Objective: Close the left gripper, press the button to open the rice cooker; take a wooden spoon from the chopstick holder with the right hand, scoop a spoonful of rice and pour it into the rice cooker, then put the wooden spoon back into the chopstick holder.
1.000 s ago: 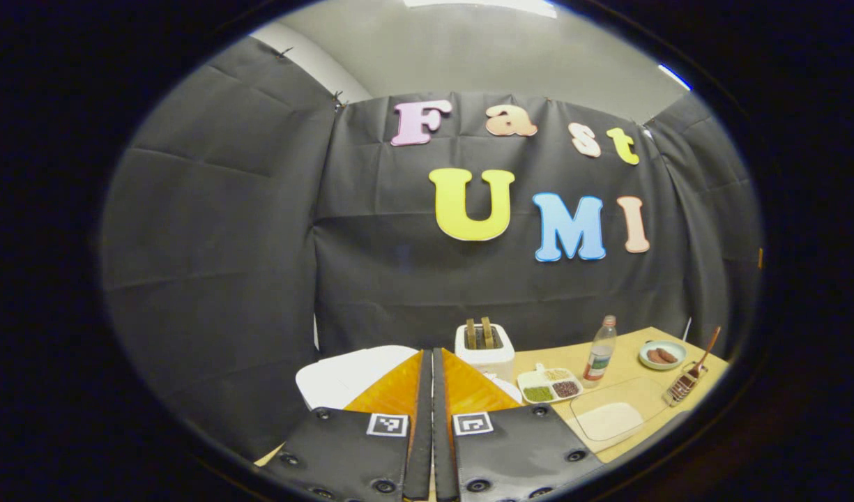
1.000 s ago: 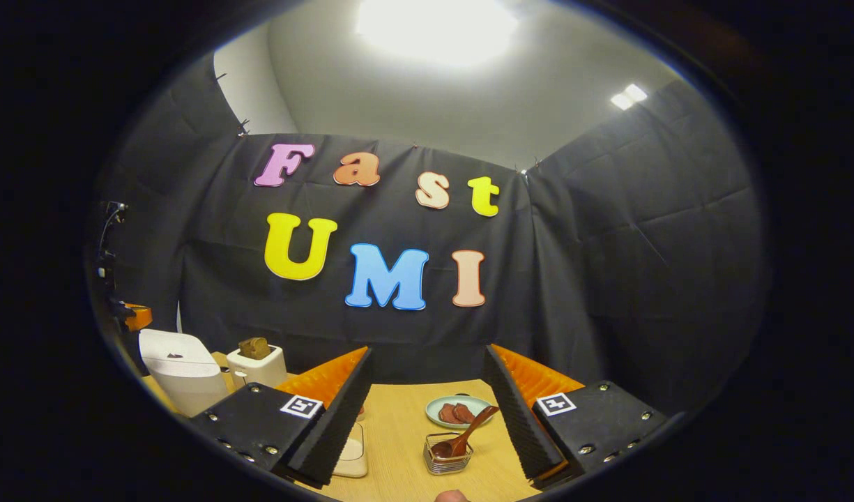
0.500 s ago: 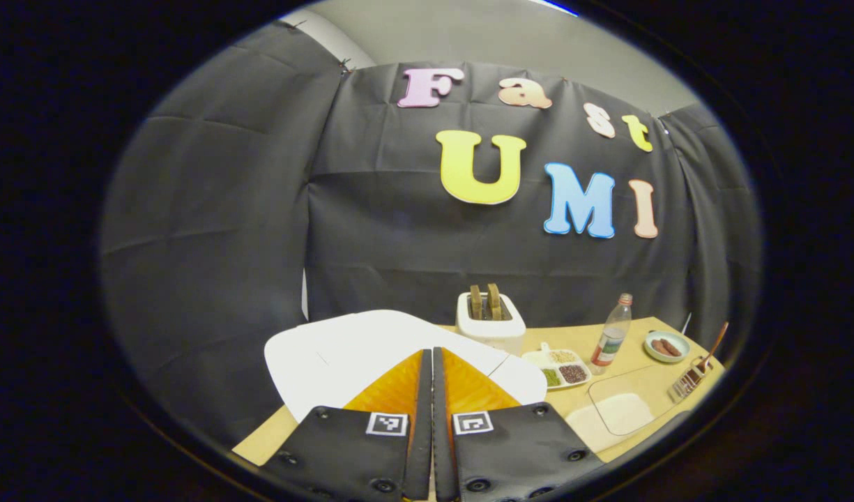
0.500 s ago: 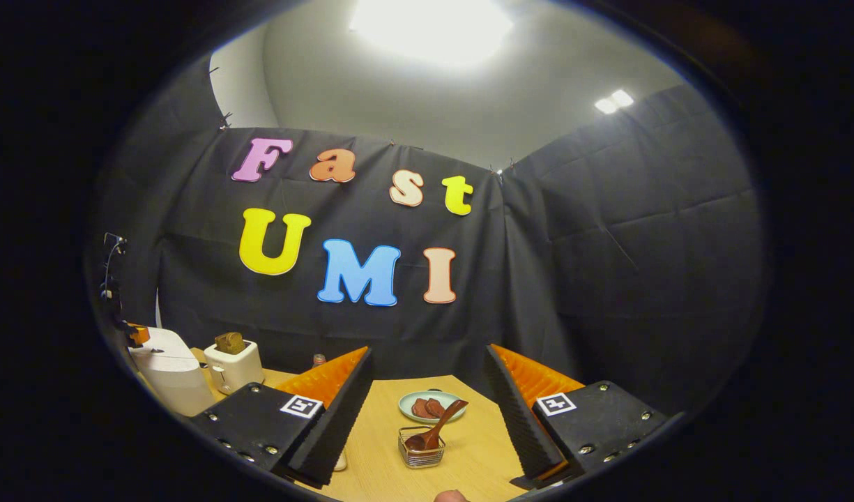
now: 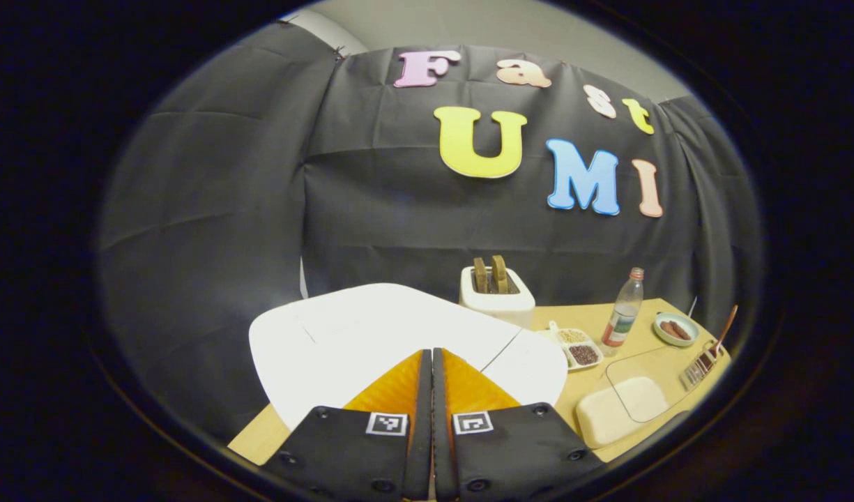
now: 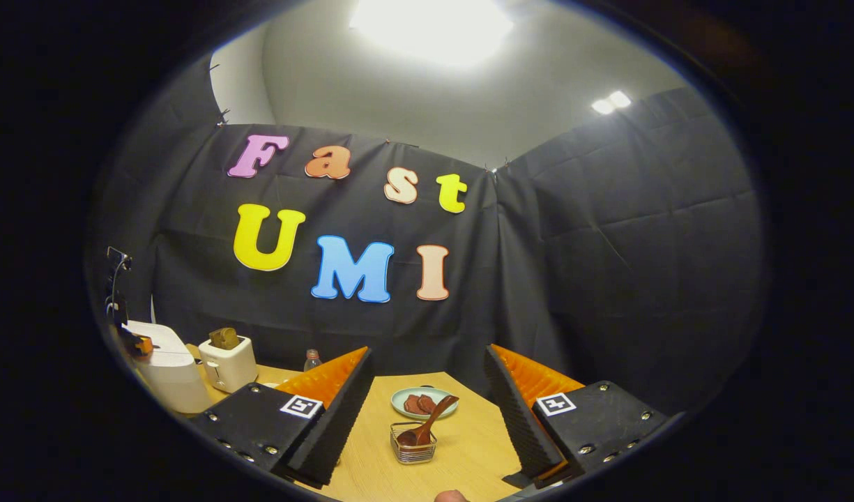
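The rice cooker (image 5: 371, 335) is white, its lid is down, and it stands at the left end of the table (image 5: 587, 317). In the left gripper view the left gripper (image 5: 432, 362) is just over the front of the lid, and its two fingers are pressed together with nothing between them. I cannot tell if the tips touch the lid.

The wooden spoon (image 6: 427, 422) stands tilted in the chopstick holder (image 6: 413, 446), a small wire basket near the right end of the table. In the right gripper view the right gripper (image 6: 427, 390) is held wide, with the basket and spoon showing between its fingers but farther off, not touched.

A clear container of rice (image 5: 618, 411) lies at the front edge, between the cooker and the basket. Behind it are a divided dish of grains (image 5: 576, 345), a bottle (image 5: 623, 307) and a white toaster (image 5: 496, 296) with bread slices near the back edge. A small plate (image 6: 423, 403) with brown pieces is just behind the basket.
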